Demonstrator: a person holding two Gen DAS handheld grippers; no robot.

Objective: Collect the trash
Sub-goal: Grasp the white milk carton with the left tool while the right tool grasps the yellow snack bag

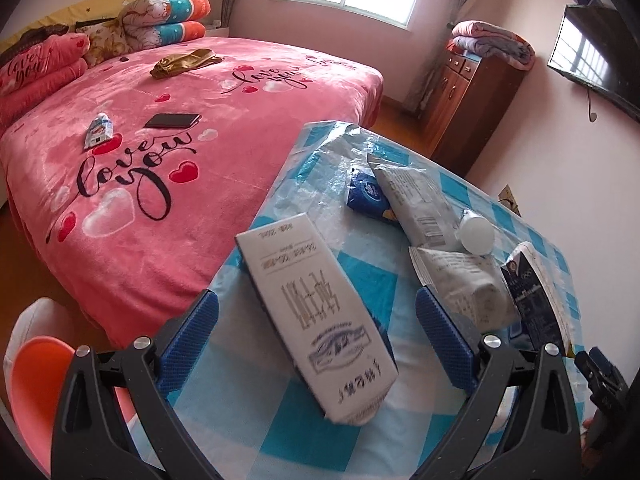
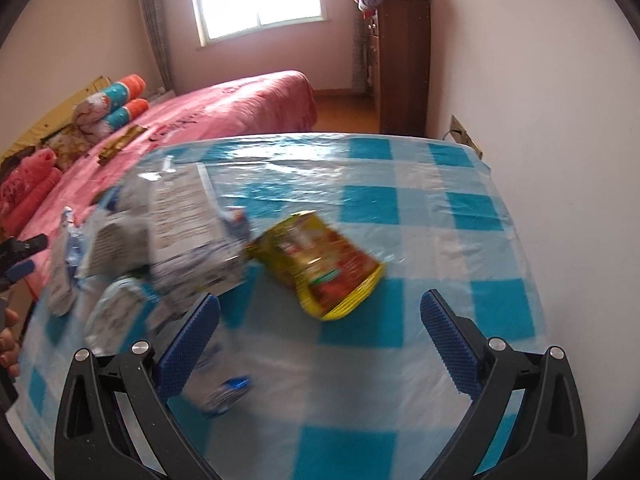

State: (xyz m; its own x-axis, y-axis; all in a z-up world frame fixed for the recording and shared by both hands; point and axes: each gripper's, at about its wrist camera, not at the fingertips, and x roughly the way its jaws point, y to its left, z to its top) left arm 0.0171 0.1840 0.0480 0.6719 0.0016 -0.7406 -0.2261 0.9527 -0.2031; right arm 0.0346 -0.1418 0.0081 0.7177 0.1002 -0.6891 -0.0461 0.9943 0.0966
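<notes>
left hand-held gripper (image 1: 316,340): jaws apart, i hold it over the white carton (image 1: 316,304) at lower centre of the bench (image 1: 280,432); nothing gripped
right hand-held gripper (image 2: 320,344): jaws apart, empty; yellow snack packet (image 2: 320,264) lies just ahead, mid-frame
risk: i judge the carton may skid on the glossy cover as the pads close; crinkly wrappers (image 1: 460,276) at right could slip out
unclear: right view is motion-blurred, left-side litter unreadable; no trash bin identifiable

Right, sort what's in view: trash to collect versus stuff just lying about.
Trash to collect, on the checked table:
white carton
blue tissue pack
grey printed wrappers
yellow snack pouch

Just lying about:
phone on the pink bed
folded blankets
wooden cabinet
</notes>
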